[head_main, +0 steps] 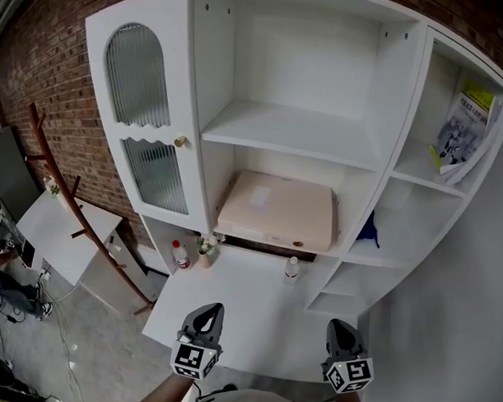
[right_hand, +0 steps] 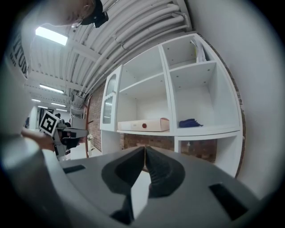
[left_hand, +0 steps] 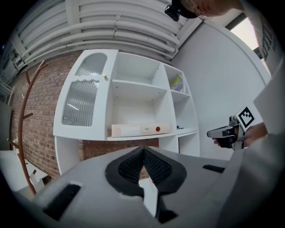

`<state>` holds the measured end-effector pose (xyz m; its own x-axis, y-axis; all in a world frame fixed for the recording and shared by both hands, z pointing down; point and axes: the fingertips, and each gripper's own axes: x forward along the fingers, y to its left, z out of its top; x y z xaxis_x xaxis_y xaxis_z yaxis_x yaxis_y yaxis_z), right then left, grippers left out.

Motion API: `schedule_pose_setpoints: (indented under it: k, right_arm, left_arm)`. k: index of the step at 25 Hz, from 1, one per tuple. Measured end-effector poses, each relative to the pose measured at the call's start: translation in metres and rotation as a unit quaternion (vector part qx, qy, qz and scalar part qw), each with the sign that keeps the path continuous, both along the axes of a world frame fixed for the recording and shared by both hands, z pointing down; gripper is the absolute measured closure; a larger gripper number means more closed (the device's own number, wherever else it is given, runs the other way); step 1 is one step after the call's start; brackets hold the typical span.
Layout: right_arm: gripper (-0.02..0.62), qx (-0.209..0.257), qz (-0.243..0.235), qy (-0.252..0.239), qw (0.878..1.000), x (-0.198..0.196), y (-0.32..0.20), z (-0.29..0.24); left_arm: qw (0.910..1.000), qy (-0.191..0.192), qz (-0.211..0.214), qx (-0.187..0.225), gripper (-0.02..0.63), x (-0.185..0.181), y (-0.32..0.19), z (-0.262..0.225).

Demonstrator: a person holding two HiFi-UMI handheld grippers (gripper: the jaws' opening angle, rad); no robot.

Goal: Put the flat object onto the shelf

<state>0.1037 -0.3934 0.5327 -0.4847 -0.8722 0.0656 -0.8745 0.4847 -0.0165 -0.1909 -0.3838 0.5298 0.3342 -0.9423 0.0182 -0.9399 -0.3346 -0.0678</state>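
Resting in the middle bay of the white shelf unit (head_main: 383, 151), the flat box (head_main: 277, 209) lies straight ahead, long side running left to right. The left tool (head_main: 208, 314) and right tool (head_main: 342, 327) hang low, well short of it and equally near, jaws closed on nothing.

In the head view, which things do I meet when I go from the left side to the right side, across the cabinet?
Wooden coat stand → ribbed glass door → flat beige box → blue cloth → book.
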Motion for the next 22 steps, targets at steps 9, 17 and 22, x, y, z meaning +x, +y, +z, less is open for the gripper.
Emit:
schedule_pose_setpoints:
  k: [9,17,22]
  right_arm:
    - [0.568,0.000,0.003,-0.010,1.000,0.003,-0.002,0.000]
    - [0.568,-0.005,-0.004,-0.017,1.000,0.002,-0.001,0.004]
    - [0.568,-0.007,-0.002,-0.017,1.000,0.004,-0.002,0.004]
  left_arm:
    - [0.9997,0.012,0.004,-0.019,0.581,0.001,0.001,0.011]
    - [0.9997,0.005,0.007,-0.022,0.581,0.001,-0.002,0.014]
    - [0.9998,0.003,0.003,-0.019,0.581,-0.005,-0.004,0.015]
